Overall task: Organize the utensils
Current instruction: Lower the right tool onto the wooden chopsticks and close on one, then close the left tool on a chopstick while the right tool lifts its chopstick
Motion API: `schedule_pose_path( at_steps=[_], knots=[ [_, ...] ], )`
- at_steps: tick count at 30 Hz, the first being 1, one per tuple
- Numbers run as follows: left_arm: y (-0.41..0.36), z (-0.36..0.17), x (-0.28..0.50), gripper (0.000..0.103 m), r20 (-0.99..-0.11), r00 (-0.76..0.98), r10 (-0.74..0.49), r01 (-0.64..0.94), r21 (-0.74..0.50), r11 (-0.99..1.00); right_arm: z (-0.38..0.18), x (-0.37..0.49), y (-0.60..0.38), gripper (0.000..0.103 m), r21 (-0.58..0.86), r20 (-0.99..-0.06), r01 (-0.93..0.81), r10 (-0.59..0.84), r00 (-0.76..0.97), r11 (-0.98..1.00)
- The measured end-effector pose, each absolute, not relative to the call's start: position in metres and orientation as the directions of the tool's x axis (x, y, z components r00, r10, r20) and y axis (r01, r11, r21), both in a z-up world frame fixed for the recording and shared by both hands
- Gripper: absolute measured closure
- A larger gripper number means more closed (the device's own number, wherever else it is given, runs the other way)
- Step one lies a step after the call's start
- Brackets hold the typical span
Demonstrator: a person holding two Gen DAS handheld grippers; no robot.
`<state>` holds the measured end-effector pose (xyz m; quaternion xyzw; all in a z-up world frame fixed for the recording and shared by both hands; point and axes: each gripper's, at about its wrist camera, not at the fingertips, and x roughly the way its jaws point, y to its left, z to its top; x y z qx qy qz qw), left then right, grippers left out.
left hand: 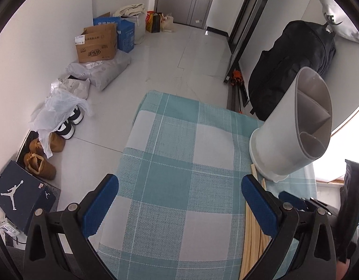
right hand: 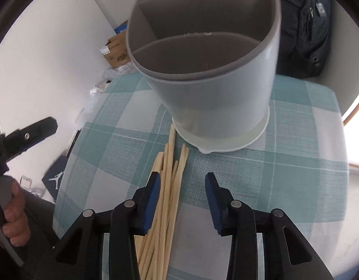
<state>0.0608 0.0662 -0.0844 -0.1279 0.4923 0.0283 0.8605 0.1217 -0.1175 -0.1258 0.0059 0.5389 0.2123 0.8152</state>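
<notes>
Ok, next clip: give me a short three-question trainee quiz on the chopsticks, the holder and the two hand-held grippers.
1. True or false: the utensil holder already has chopsticks in it.
2. Which hand-held gripper has the chopsticks between its fingers: A) left hand-held gripper B) right hand-held gripper C) neither?
3. Fill in: the chopsticks lie on a checked ____.

Key
1. False: every compartment in view is empty, and the chopsticks lie loose in front of the holder's base.
2. B: they run between its blue pads, which do not yet press on them; the left one stands open over bare cloth.
3. Tablecloth.
</notes>
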Motion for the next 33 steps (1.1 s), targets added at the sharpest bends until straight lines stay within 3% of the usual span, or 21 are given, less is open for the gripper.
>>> schedule_pose_path(
  at_steps=[5, 7, 11, 20, 33],
  knots=[
    [0.068, -0.086, 0.061, 0.001, -0.859, 0.503, -0.097, -0.154, -0.199, 0.968, -0.135, 0.138, -0.111, 0.065, 0.245, -0.887, -0.324, 0.346, 0.305, 0.914],
    [0.069, -0.087, 0.062, 0.001, -0.859, 0.501, -0.103, -0.147, -0.202, 0.968, -0.136, 0.138, -0.109, 0.071, 0.211, -0.894, -0.324, 0.316, 0.318, 0.922],
    [0.068, -0.093, 0.064, 0.001, -0.866, 0.488, -0.109, -0.133, -0.197, 0.971, -0.136, 0.136, -0.114, 0.097, 0.223, -0.894, -0.313, 0.321, 0.312, 0.923],
    [0.051, -0.102, 0.066, 0.001, -0.885, 0.46, -0.069, -0.091, -0.125, 0.988, -0.111, 0.125, -0.15, 0.098, 0.279, -0.858, -0.271, 0.365, 0.361, 0.921],
    [0.006, -0.125, 0.057, 0.001, -0.937, 0.344, -0.063, 0.023, -0.059, 0.998, -0.052, 0.098, -0.218, 0.098, 0.489, -0.683, -0.197, 0.513, 0.519, 0.85]
  ],
)
